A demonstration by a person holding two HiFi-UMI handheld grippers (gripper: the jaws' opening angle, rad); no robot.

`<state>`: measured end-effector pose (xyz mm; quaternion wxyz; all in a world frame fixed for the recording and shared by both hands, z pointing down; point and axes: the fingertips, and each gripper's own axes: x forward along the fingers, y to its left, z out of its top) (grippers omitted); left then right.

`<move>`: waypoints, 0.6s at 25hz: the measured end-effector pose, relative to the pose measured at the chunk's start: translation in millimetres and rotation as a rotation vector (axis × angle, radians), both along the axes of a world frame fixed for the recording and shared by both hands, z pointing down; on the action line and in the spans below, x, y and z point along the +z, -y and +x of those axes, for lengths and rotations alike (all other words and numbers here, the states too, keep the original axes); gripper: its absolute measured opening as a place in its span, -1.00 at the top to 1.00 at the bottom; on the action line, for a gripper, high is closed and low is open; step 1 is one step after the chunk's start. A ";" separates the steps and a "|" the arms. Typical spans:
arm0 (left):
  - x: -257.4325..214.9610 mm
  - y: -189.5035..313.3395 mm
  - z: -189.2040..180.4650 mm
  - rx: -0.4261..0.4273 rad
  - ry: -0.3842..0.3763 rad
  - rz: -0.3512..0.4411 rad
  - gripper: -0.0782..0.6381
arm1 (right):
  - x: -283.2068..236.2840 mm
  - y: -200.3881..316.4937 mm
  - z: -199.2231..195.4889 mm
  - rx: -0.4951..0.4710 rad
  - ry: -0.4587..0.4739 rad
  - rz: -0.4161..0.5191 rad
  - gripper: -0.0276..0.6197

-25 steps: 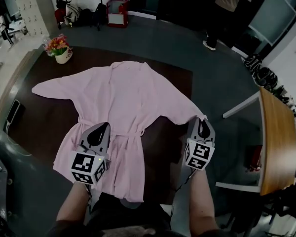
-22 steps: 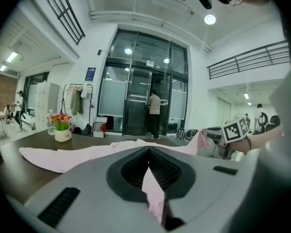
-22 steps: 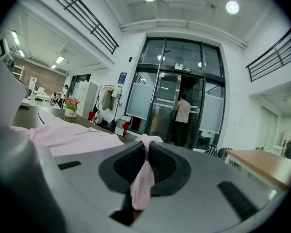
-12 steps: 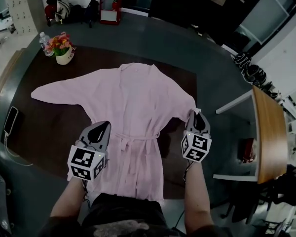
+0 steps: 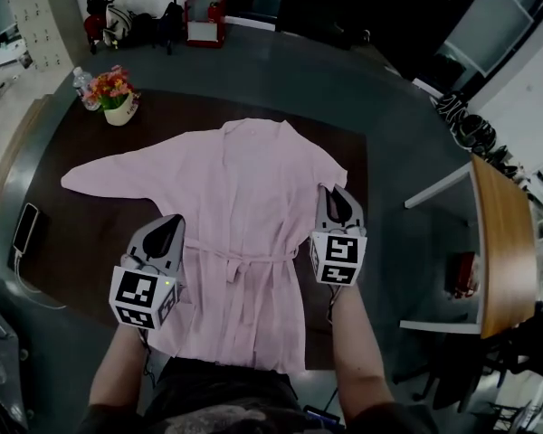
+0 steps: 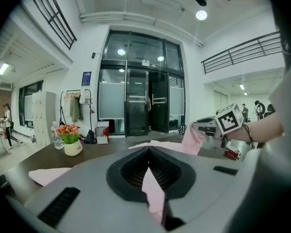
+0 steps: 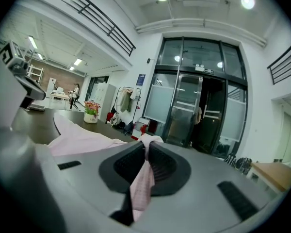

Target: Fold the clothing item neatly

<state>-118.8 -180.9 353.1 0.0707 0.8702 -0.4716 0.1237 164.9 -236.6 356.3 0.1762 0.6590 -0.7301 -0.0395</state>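
Note:
A pink robe point(image 5: 244, 188) lies spread on the dark brown table point(image 5: 90, 233), collar at the far side, with its left sleeve point(image 5: 109, 174) stretched out flat. My left gripper point(image 5: 170, 227) is at the robe's left edge near the waist tie. It is shut on a fold of pink cloth point(image 6: 153, 191). My right gripper point(image 5: 331, 194) is at the robe's right side, shut on the end of the right sleeve point(image 7: 143, 181), which is drawn in against the body. In the left gripper view the right gripper point(image 6: 208, 128) holds pink cloth raised off the table.
A flower pot point(image 5: 118, 93) and a bottle point(image 5: 80, 78) stand at the table's far left corner. A phone point(image 5: 25, 229) lies near the left edge. To the right stands a wooden side table point(image 5: 502, 242). Bags and a red box point(image 5: 204, 21) sit on the floor beyond.
My right gripper has carried the right sleeve end inward toward the robe's body. The left gripper shifted with the left edge, and the robe's skirt now lies narrower and straighter.

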 end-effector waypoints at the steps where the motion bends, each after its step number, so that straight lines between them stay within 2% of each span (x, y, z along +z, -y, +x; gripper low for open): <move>1: 0.1 5.6 -6.7 -0.008 -0.003 0.001 0.76 | 1.4 4.2 -8.2 -0.010 0.000 -0.009 0.87; 4: 4.6 23.5 -26.1 -0.021 -0.018 -0.007 0.76 | 9.4 17.1 -33.1 -0.037 -0.014 -0.055 0.88; 8: 10.5 51.2 -48.9 0.008 -0.025 -0.017 0.76 | 11.5 41.0 -75.1 -0.071 -0.054 -0.098 0.87; 15: 20.0 96.4 -88.0 0.062 -0.029 -0.034 0.76 | -5.7 78.3 -143.1 -0.097 -0.077 -0.099 0.88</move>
